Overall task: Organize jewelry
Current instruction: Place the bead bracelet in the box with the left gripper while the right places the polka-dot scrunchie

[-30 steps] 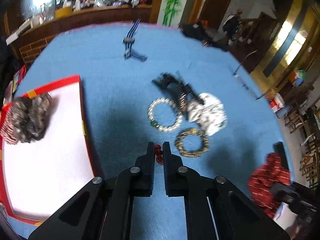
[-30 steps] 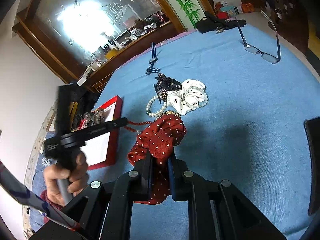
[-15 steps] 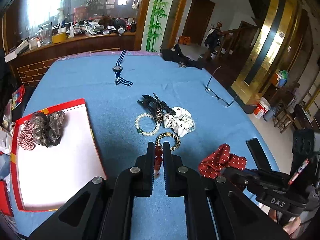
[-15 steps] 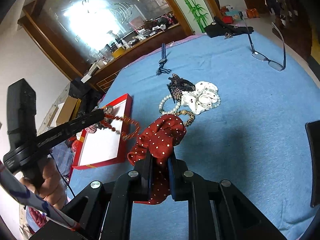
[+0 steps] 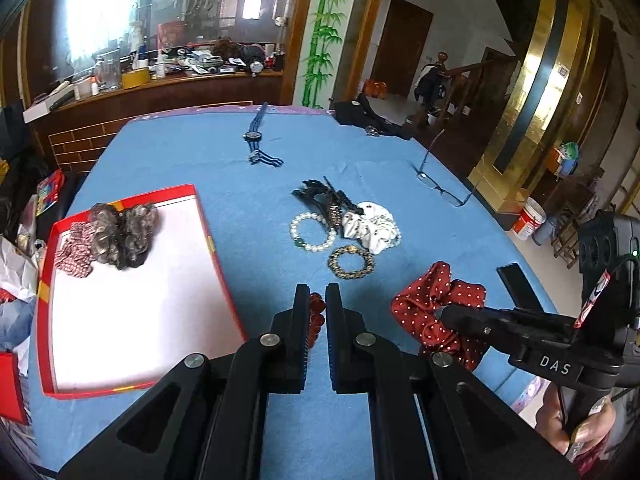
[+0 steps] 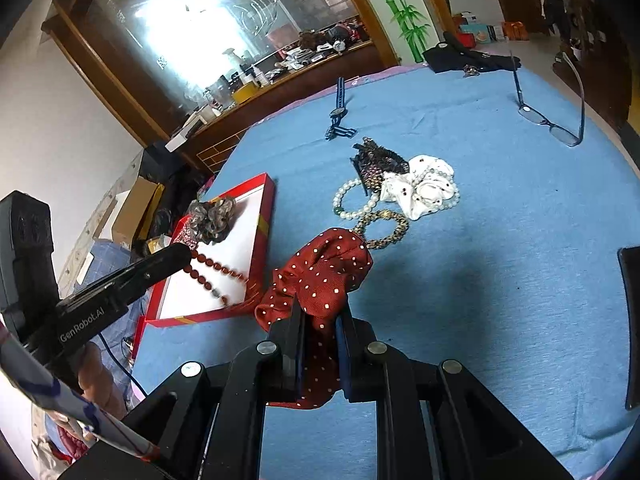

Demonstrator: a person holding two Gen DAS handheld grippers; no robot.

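Observation:
My left gripper (image 5: pixel 316 296) is shut on a red bead bracelet (image 5: pixel 316 314), lifted above the blue cloth; in the right wrist view the bracelet (image 6: pixel 216 270) hangs from the left gripper (image 6: pixel 182 254) over the red-rimmed white tray (image 6: pixel 264 220). My right gripper (image 6: pixel 320 312) is shut on a red polka-dot scrunchie (image 6: pixel 324 276), also seen as the scrunchie (image 5: pixel 436 300) in the left wrist view. The tray (image 5: pixel 212 240) holds a dark scrunchie (image 5: pixel 120 236) and a red patterned one (image 5: pixel 72 256). A pearl bracelet (image 5: pixel 314 232), gold bracelet (image 5: pixel 352 262), white scrunchie (image 5: pixel 374 228) and black hair clip (image 5: pixel 324 198) lie mid-table.
A striped watch (image 5: pixel 258 140) lies at the far side and glasses (image 5: pixel 440 184) at the right. A black phone (image 5: pixel 516 284) sits near the right edge. Dark cloth (image 5: pixel 368 118) lies at the far edge. A person's hand (image 5: pixel 576 428) holds the right gripper.
The left gripper rose and pulled back with the red bead bracelet, so more of the table and tray show. The right gripper with the scrunchie shifted slightly.

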